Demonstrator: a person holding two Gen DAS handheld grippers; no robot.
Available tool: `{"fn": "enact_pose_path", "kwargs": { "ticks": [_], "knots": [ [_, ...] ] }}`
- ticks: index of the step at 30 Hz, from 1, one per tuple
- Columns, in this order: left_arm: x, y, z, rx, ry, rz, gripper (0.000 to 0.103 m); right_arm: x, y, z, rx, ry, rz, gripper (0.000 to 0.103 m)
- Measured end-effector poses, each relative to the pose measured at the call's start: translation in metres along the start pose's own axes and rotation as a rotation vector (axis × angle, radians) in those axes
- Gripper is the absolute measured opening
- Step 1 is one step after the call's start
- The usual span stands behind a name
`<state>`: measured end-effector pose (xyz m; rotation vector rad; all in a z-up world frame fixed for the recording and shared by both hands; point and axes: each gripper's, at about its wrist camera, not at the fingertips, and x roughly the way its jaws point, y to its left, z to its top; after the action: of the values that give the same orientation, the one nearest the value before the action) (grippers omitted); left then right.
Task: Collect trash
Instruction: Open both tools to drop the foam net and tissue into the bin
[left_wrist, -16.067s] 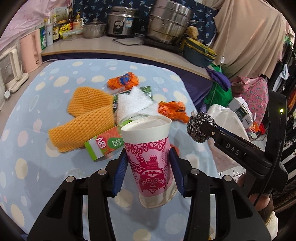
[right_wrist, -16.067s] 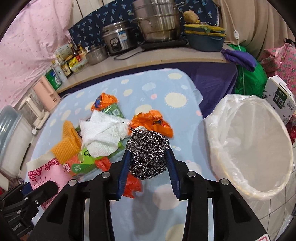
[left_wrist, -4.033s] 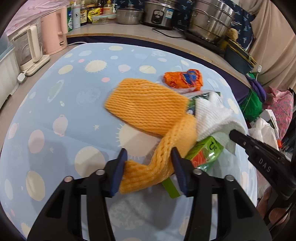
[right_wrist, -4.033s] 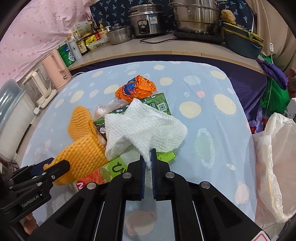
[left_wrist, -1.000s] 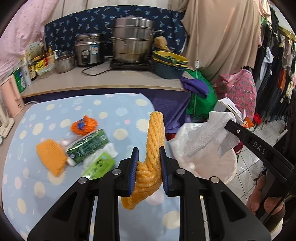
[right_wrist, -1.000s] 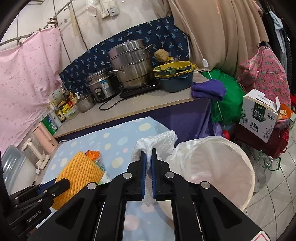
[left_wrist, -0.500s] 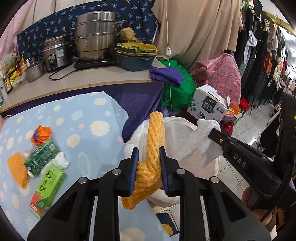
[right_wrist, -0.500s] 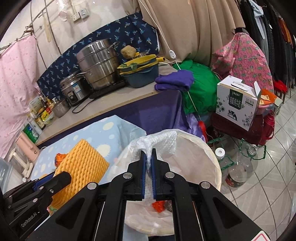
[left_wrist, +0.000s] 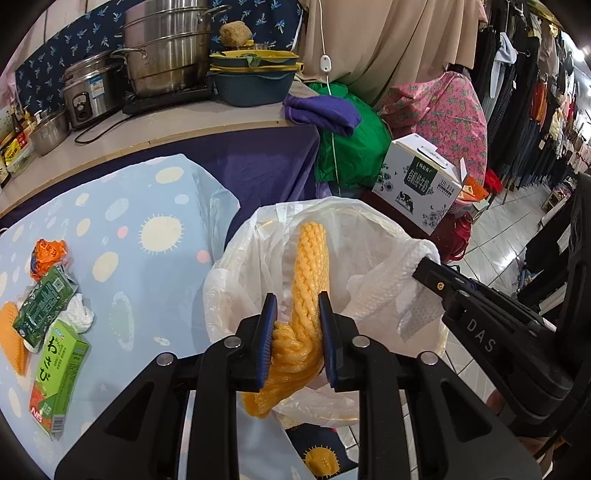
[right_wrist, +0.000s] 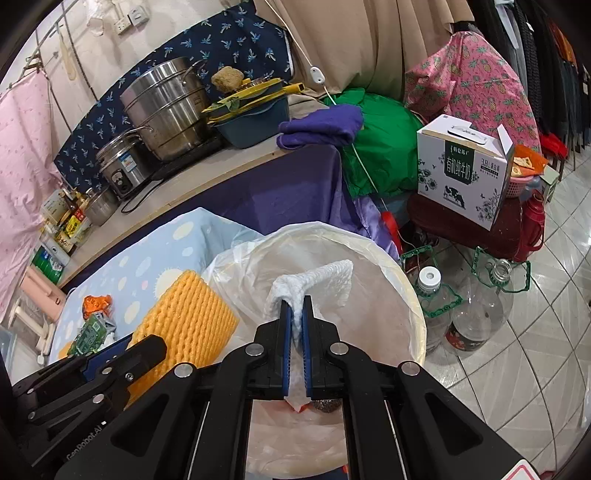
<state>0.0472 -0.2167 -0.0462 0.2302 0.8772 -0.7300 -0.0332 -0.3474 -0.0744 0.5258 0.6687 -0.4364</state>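
foam net (left_wrist: 308, 280), paper towel (right_wrist: 317, 284) above bin (right_wrist: 413, 295)

The bin (right_wrist: 415, 295) stands on the floor just right of the bench (left_wrist: 122, 236). Foam net (left_wrist: 308, 266) and paper towel (right_wrist: 314, 282) hang over its opening, net to the left. On the bench lie two cartons (left_wrist: 59, 369) and a wrapper (left_wrist: 48, 253). A milk box (right_wrist: 463, 171) sits behind the bin.

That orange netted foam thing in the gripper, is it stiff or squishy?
Probably squishy: the orange foam net bunches and bulges where the left hand-held gripper pinches it. Likely very light too, since its free end stands upright over the bin bag unsupported.
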Motion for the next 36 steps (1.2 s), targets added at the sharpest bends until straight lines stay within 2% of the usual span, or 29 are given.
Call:
{"fn": "enact_pose_path", "kwargs": {
  "ticks": [4, 5, 7, 10, 15, 18, 19, 36],
  "knots": [
    [0.006, -0.003, -0.002, 0.004, 0.008, 0.002, 0.022, 0.004, -0.004, -0.002, 0.005, 0.007, -0.004, 0.009],
    [0.007, -0.004, -0.002, 0.006, 0.008, 0.004, 0.025, 0.004, -0.004, -0.002, 0.009, 0.003, -0.007, 0.01],
    [0.007, -0.005, -0.002, 0.009, 0.0, 0.016, 0.027, 0.005, -0.005, -0.002, 0.017, 0.002, -0.008, 0.018],
    [0.008, -0.006, -0.002, 0.015, -0.003, 0.041, 0.041, 0.002, -0.005, -0.002, 0.024, -0.013, -0.012, 0.033],
    [0.008, -0.004, -0.001, 0.005, 0.0, 0.045, 0.045, -0.004, -0.005, 0.001, 0.032, -0.039, -0.016, 0.045],
    [0.006, -0.004, 0.0, 0.005, -0.009, 0.053, 0.056, -0.005, -0.004, 0.002, 0.026, -0.047, -0.03, 0.052],
    [0.006, -0.004, 0.0, 0.007, -0.012, 0.058, 0.056, -0.005, -0.003, 0.002, 0.023, -0.046, -0.035, 0.054],
    [-0.005, 0.009, 0.0, -0.025, -0.02, 0.069, 0.056, -0.013, 0.009, 0.001, 0.012, -0.059, -0.015, 0.055]
  ]
}}
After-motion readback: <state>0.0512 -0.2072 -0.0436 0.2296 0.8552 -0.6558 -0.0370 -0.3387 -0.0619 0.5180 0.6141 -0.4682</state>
